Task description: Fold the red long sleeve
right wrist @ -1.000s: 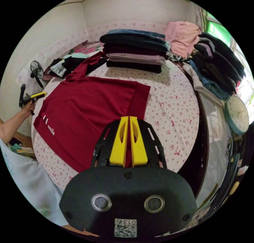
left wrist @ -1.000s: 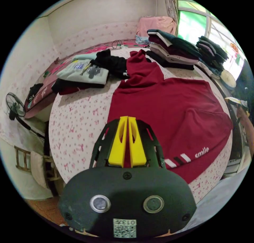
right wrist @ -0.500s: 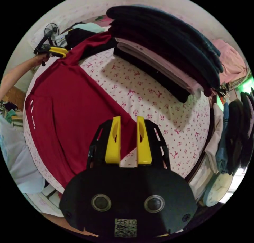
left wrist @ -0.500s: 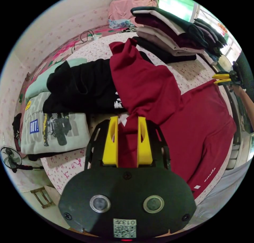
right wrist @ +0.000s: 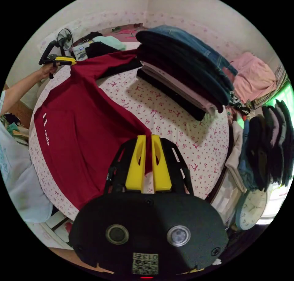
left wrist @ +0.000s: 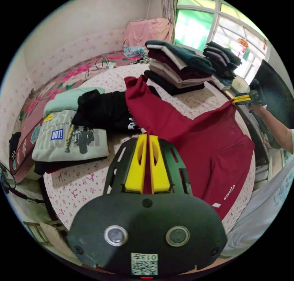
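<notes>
**A:** Where is the red long sleeve [left wrist: 214,146], and what holds it?

**B:** It lies spread across a bed [left wrist: 82,180] covered in a pink-patterned sheet, hem toward the person. The left gripper [left wrist: 146,140] has its yellow jaws pressed together on red cloth at one shoulder corner. The right gripper [right wrist: 148,140] is clamped the same way on the opposite corner, with the fabric stretched between them.

**B:** One sleeve [left wrist: 144,100] trails away over a black garment [left wrist: 104,109], toward a stack of folded clothes [left wrist: 177,69].

**A:** How should this step be done well?

**B:** My judgement: keep both corners level and the top edge taut, so the body folds without wrinkles. Lift the trailing sleeve clear of the black garment before bringing it in, or it may drag that piece along.

**A:** What does each view add?

**B:** The left gripper view shows a pale printed shirt [left wrist: 70,140] folded beside the black garment, a window, and the right gripper at the far corner. The right gripper view shows a fan [right wrist: 65,39], a wall clock [right wrist: 252,209] leaning below the bed's edge, a second pile of dark clothes [right wrist: 272,143], and the person's arm reaching out with the left gripper.
</notes>
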